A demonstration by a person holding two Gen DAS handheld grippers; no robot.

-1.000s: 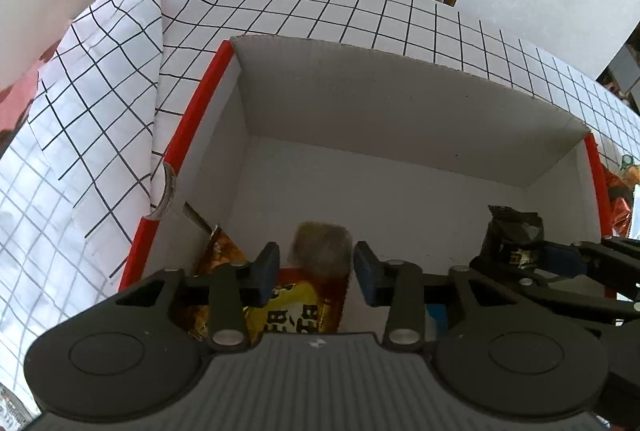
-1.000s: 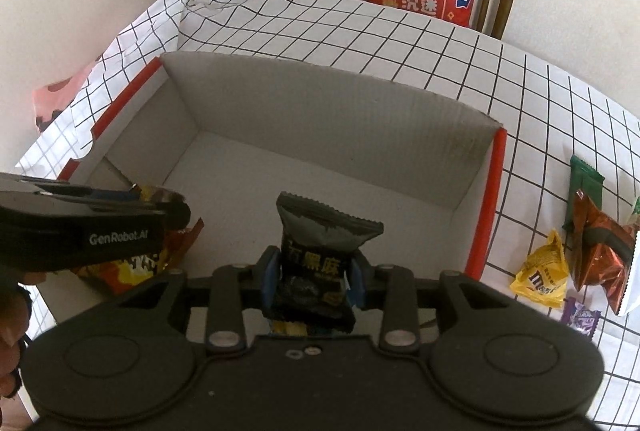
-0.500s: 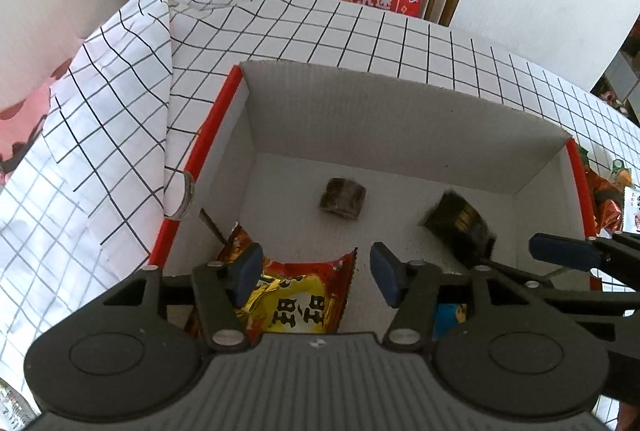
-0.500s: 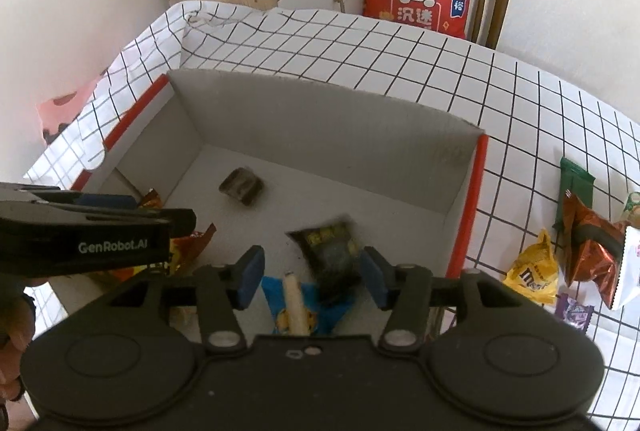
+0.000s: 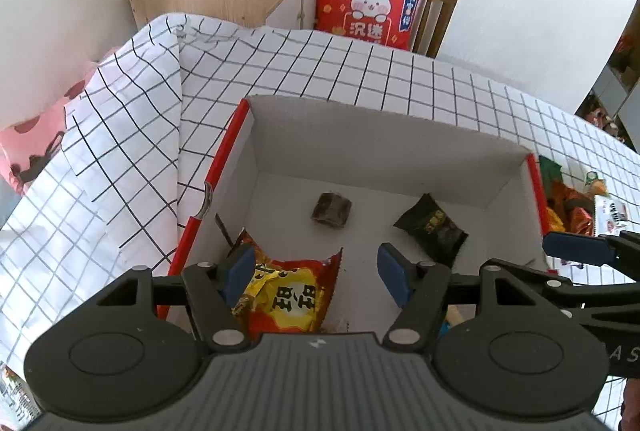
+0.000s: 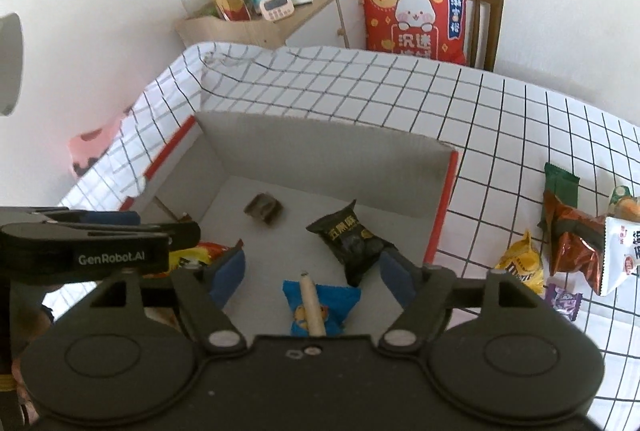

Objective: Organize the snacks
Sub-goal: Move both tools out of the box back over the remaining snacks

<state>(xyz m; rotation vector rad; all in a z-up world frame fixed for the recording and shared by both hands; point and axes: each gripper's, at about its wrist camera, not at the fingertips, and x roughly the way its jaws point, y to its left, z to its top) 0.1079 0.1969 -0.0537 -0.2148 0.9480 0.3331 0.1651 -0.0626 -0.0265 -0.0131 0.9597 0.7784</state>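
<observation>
Both jaws held wide, empty. Loose snack pile [image 6: 568, 243] seen at right gripper's [image 6: 312, 273] 3 o'clock, outside box [image 6: 442, 207]; right nearer.

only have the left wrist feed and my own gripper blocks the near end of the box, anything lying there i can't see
Observer: Yes, a blue packet lies at the near end of the box, with a beige stick on top of it.
Operator: is the other gripper holding anything, i only see one finger
Observer: No, the right gripper is open and empty. The black packet lies on the box floor beside its right finger.
Operator: what's out on the table on that side
Observer: Right of the box, a yellow bag and a small purple packet lie on the tablecloth, among other wrappers.
</observation>
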